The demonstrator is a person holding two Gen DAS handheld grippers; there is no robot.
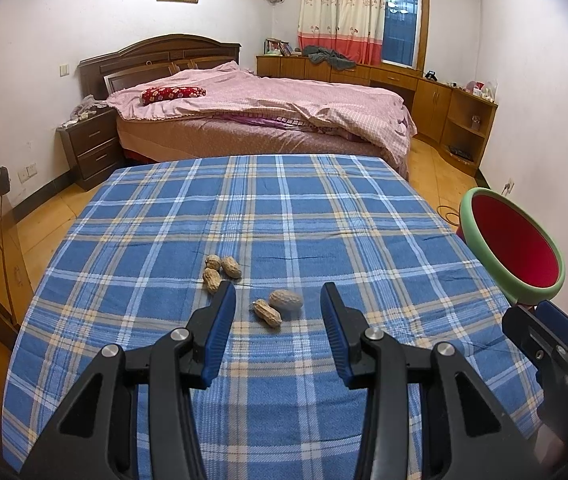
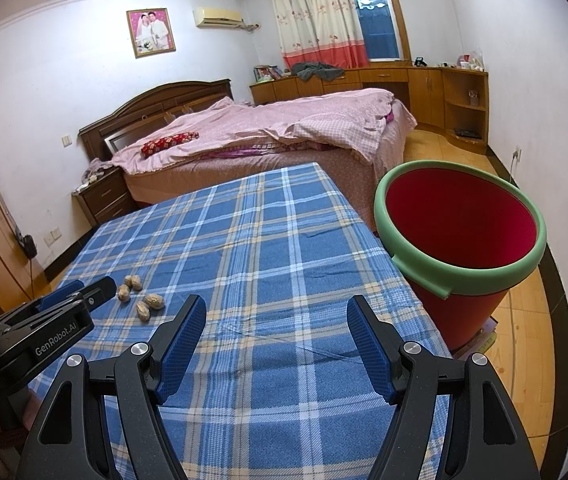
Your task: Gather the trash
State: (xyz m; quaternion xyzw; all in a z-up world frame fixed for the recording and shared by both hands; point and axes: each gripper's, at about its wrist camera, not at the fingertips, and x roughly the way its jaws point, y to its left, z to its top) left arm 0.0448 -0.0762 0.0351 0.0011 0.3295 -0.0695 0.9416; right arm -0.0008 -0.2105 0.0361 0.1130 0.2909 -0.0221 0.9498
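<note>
Both claws hang released over the table with nothing between their blue pads: the left gripper (image 1: pixel 278 294) points at the peanut shells, the right gripper (image 2: pixel 276 308) at bare cloth nearer the table's right edge. Five peanut shells lie on the cloth in two clusters, three (image 1: pixel 220 271) just ahead of the left finger (image 1: pixel 224 308) and two (image 1: pixel 278 306) in line with the gap between the fingers, none touched. Seen from the right wrist, the same shells (image 2: pixel 140 294) sit just beyond the left gripper's tip. Plaid cloth (image 2: pixel 268 232), blue with white and tan lines, covers the table and lies mostly flat, with small creases near the right gripper; wide bare cloth surrounds the shells on all sides. A red bin with a green rim (image 2: pixel 460 232) stands beside the table's right edge, its mouth open and tilted toward the cameras. Beyond the far edge stands a bed (image 1: pixel 260 108) with a pink cover, then wooden cabinets (image 1: pixel 436 96), a curtained window (image 2: pixel 340 16) and a yellowish wood floor (image 2: pixel 524 320).
</note>
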